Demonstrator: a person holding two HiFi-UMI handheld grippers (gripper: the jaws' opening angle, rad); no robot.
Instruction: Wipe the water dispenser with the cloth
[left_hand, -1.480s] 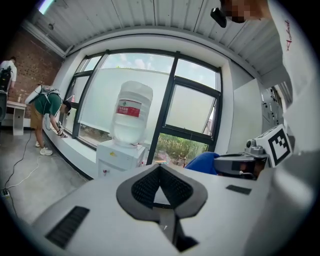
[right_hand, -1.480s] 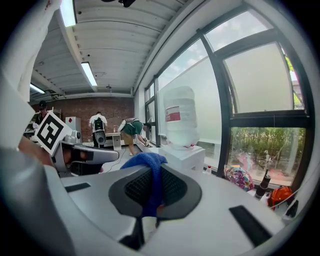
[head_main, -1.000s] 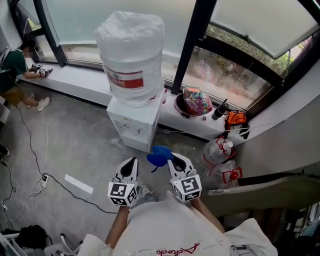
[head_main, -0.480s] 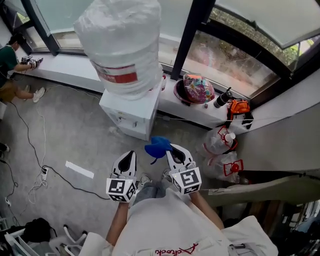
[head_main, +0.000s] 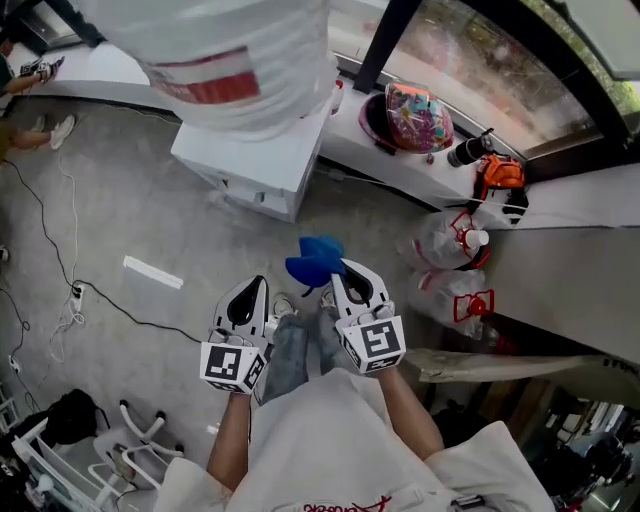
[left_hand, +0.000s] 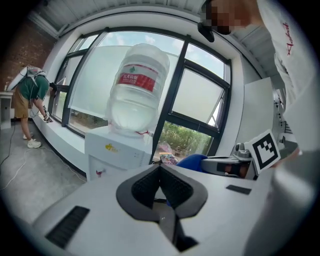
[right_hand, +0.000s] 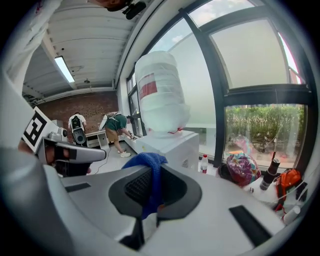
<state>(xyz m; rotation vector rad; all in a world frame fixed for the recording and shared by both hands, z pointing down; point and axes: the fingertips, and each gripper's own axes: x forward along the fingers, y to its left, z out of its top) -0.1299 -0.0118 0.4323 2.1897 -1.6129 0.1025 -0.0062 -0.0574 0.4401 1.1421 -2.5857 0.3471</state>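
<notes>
Your left gripper (head_main: 257, 285) hangs over the floor, near you. Its jaws are pressed together with nothing between them. Your right gripper (head_main: 342, 268) is just beside it, to the right. Its jaws are clamped on the blue cloth (head_main: 314, 258), which bunches out past the jaw tips.

Beyond the grippers, across a stretch of grey floor (head_main: 150, 210), stands the white dispenser (head_main: 250, 165), well apart from the cloth. A large bottle (head_main: 225, 50) with a red label sits inverted on its top. A black cable (head_main: 60, 270) trails over the floor at the left.

Right of the dispenser, the white sill (head_main: 400, 165) carries a dark bowl (head_main: 415, 105) of colourful packets.
</notes>
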